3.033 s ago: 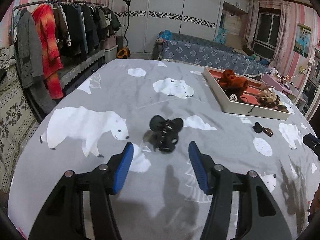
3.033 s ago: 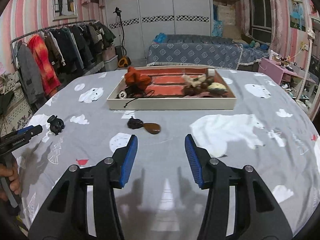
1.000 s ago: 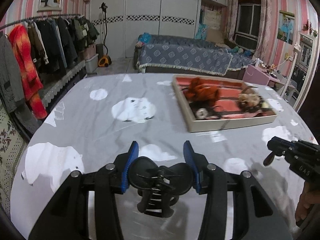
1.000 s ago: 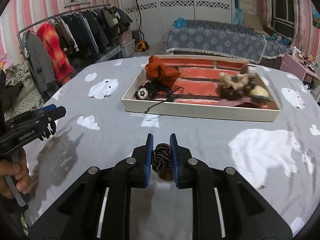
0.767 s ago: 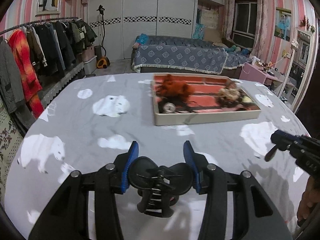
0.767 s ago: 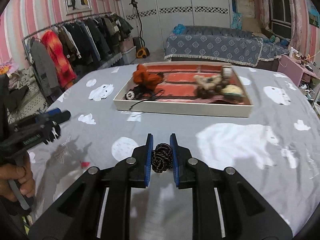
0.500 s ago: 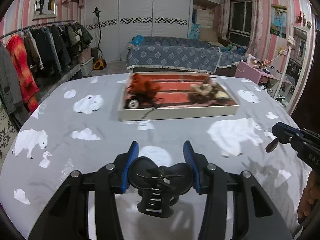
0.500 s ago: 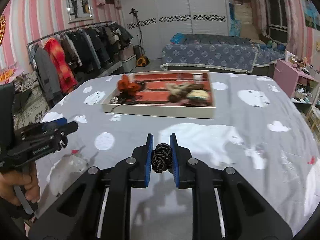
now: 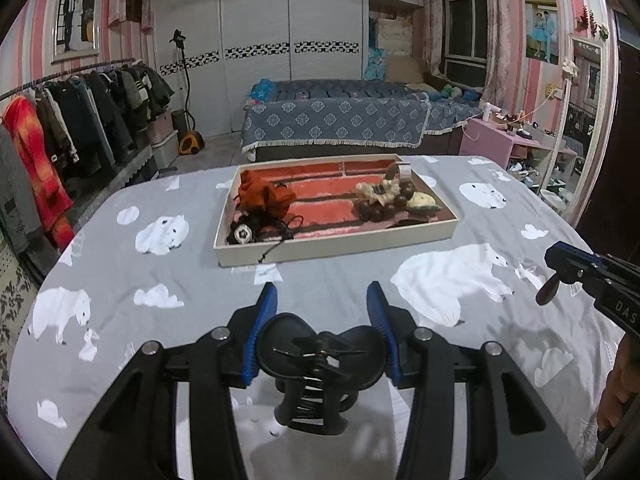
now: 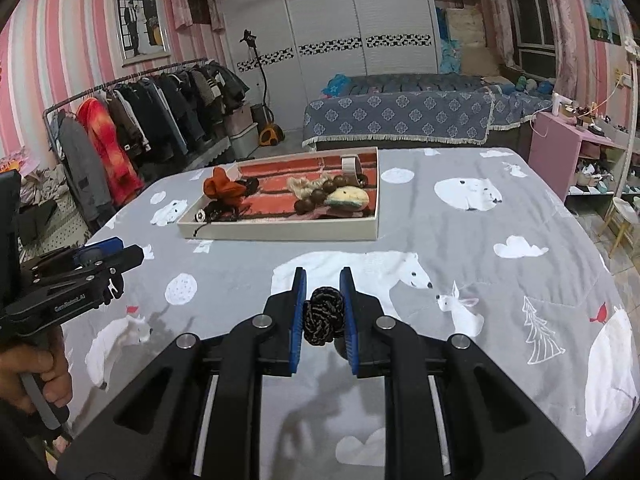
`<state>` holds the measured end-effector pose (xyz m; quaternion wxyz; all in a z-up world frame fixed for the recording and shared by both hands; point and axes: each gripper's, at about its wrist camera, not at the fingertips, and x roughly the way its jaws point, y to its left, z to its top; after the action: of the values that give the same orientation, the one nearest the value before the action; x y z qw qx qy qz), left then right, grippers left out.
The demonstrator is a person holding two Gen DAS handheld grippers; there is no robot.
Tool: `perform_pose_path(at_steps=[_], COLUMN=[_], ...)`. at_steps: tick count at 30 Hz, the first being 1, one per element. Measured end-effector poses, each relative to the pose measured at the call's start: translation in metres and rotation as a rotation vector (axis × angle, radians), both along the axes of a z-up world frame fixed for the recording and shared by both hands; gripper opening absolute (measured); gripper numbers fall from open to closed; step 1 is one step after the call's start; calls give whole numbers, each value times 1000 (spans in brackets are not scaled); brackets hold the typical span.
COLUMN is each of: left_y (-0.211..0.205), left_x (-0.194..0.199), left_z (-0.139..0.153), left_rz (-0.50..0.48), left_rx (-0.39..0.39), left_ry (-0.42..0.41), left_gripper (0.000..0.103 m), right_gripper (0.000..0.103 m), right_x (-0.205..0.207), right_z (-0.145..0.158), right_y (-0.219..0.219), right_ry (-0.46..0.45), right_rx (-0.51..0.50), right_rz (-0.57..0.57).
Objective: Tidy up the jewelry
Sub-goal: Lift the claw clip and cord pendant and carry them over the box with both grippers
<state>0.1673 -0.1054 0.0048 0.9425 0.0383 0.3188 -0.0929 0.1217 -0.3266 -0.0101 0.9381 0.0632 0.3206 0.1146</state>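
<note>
My left gripper (image 9: 322, 312) is shut on a black claw hair clip (image 9: 316, 364), held above the grey bear-print table cover. My right gripper (image 10: 323, 292) is shut on a black braided knot ornament (image 10: 322, 315) with a brown drop (image 9: 547, 291) hanging under it. Ahead of both lies the cream tray (image 9: 336, 246) with a red lining. It holds an orange scrunchie (image 9: 264, 196), dark cords, brown beads and a pale clip (image 10: 347, 199). In the left wrist view the right gripper (image 9: 560, 258) shows at the right edge; in the right wrist view the left gripper (image 10: 104, 258) shows at the left.
The table cover (image 10: 480, 248) spreads round the tray. A clothes rack (image 10: 132, 120) stands at the left, a bed with a blue cover (image 9: 336, 120) behind, and a pink side table (image 10: 568, 144) at the right. A hand (image 10: 28, 368) holds the left gripper's handle.
Both grippers closed on their items, lifted them off the cover and carried them sideways. The tray now lies straight ahead of the left gripper and ahead-left of the right one.
</note>
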Motion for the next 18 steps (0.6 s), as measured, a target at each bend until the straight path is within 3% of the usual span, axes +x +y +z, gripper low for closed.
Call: perform_pose_path(at_steps=[9,18], left_y=[22,38], left_x=[17,36], left_z=[0,19], left_rz=[-49,-55], left_rx=[-9,-26], left_ry=[2,-53], left_gripper=[46,46], right_gripper=[18,18], right_x=[15,40], right_z=[9,18], right_y=[20,49], right_ry=[-15,-26], right_rx=[-2,-2], right_rz=[-38,-28])
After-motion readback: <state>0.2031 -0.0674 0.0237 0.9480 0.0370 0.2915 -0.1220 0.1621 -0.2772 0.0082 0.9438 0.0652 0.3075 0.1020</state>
